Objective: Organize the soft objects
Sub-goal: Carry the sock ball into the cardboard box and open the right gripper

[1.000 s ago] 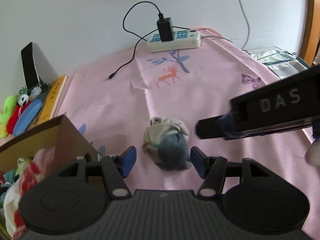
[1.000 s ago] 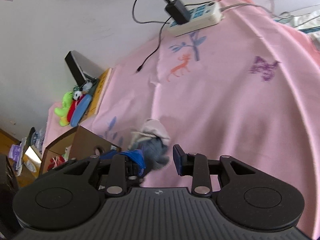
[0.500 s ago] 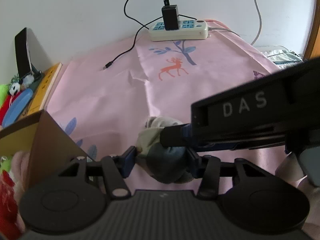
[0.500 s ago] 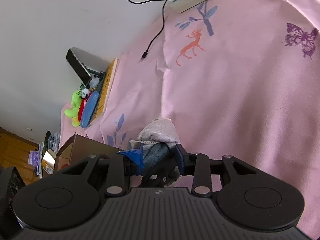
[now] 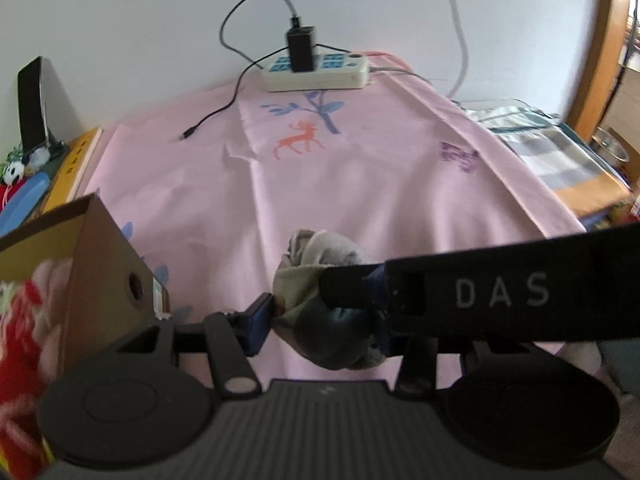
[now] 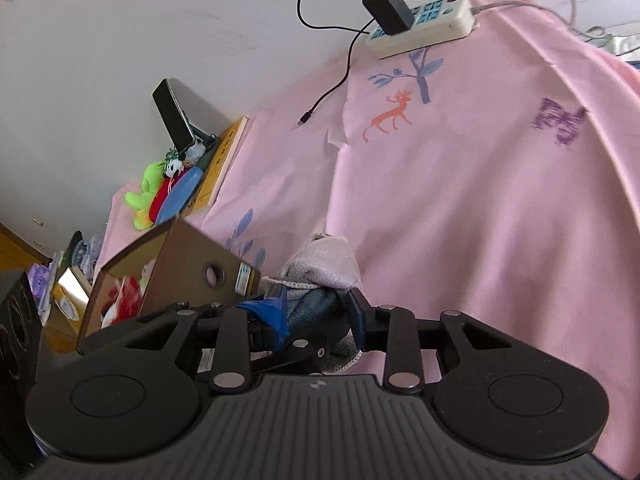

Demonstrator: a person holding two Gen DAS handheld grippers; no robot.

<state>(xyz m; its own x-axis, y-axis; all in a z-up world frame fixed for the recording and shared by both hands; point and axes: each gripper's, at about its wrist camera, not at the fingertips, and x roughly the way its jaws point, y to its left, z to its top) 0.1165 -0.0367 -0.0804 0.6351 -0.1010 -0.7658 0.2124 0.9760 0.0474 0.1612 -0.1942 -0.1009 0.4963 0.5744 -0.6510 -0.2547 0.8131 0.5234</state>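
Pink cloth (image 5: 360, 184) carries the rolled sock bundle (image 5: 320, 280) beside the cardboard box (image 6: 188, 264), both the left gripper (image 5: 316, 320) and right gripper (image 6: 316, 316) seemingly clamped on it; lift together, level, toward the box.

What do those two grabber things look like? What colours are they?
Both are black plastic with round discs and a ribbed base. The left gripper and right gripper have blue fingertip pads. The right one's side reads "DAS" in pale letters.
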